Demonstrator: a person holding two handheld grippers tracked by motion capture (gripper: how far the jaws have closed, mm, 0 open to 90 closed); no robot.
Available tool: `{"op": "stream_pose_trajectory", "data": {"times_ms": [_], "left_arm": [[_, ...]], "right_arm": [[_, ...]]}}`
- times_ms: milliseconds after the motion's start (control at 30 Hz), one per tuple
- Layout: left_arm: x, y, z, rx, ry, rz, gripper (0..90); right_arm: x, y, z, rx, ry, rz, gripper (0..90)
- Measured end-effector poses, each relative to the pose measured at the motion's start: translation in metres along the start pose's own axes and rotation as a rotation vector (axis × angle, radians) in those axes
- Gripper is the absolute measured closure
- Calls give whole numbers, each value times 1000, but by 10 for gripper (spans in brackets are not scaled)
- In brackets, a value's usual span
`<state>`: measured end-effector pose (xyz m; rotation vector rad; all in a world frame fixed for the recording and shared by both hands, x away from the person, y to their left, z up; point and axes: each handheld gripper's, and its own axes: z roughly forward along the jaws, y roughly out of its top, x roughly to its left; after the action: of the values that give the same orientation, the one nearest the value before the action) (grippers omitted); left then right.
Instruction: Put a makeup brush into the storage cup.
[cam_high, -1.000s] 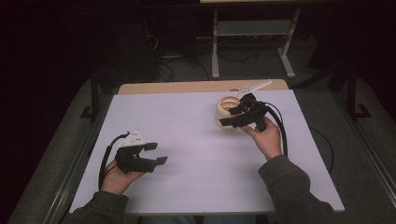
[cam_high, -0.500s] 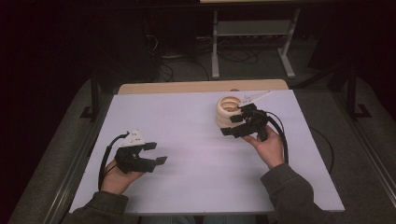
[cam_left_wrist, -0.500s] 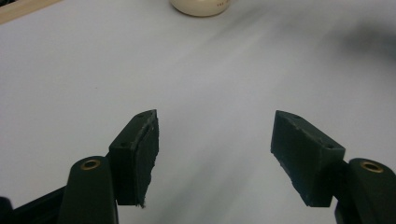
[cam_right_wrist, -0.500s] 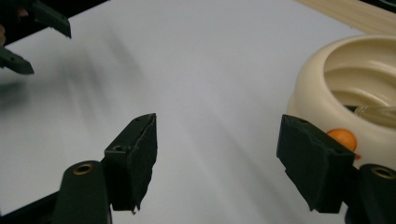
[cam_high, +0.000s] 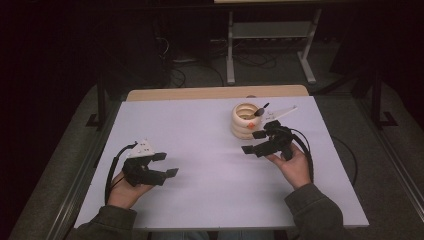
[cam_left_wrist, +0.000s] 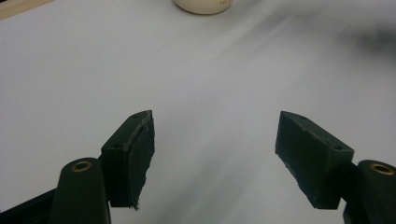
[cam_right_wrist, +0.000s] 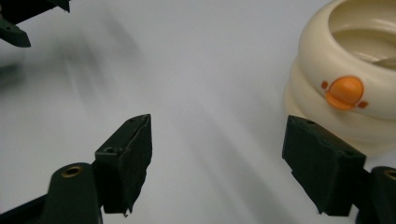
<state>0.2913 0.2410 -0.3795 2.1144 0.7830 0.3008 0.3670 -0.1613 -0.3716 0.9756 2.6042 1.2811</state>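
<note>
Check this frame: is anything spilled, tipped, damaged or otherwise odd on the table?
Nothing stands out. The cream ridged cup stands upright on the white table with a dark-tipped utensil leaning in it. No spill shows, and both grippers are open and empty.

— What do you have nearest your right hand?
— Your cream ribbed cup (cam_high: 246, 120), upright, upper right of centre in the high view, with an orange mark on its side and a dark-tipped stick leaning out of its open mouth.
</note>
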Motion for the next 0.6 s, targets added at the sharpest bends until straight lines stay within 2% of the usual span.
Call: {"op": "stream_pose_trajectory", "data": {"times_ms": [167,300,333,433,567,600], "left_arm": [[0,-2,0,0,-4,-2,278],[0,-3,0,9,-5,9,276],[-1,-4,-1,5,-4,0,276],[-1,-6,-1,2,-3,-4,275],[-1,-11,-4,5,3,-10,272],[-1,-11,-4,7,2,-2,271]], "right_arm": [[1,-10,-5,2,-8,21,223],[-1,-15,-7,1,-17,14,213],[0,-19,-9,-1,-21,32,214],[-2,-23,-11,-6,-23,28,213],[-2,-32,-15,-2,-22,63,204],[-3,-35,-16,-10,-27,47,205]]}}
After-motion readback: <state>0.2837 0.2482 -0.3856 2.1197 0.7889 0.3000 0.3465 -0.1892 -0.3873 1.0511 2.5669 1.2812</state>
